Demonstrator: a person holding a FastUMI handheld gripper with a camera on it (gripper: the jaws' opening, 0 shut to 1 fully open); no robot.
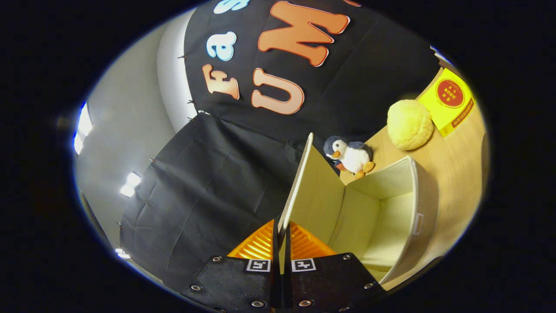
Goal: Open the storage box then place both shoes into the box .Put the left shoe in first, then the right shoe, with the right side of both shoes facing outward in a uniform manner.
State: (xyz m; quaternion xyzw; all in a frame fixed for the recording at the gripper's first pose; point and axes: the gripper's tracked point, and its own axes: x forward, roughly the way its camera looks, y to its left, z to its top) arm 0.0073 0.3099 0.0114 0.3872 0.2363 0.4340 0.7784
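Orange ribbed fingers (260, 245) of the handheld gripper (281, 243) sit nearest, pressed together on the thin edge of the cream fabric lid (315, 191) of the storage box, so the tool is clamped on that flap, which stands raised on edge ahead of the fingertips. Just beyond and beside the fingers, the cream fabric storage box (412, 204) lies open on the light wooden tabletop (451, 174), its pale interior visible with nothing seen inside. Behind the box, close to its far corner, sits a small plush penguin (351, 155) with orange feet. Farther off rests a yellow knobbly ball (409, 124), touching or just beside a yellow card with a red round seal (451, 102).
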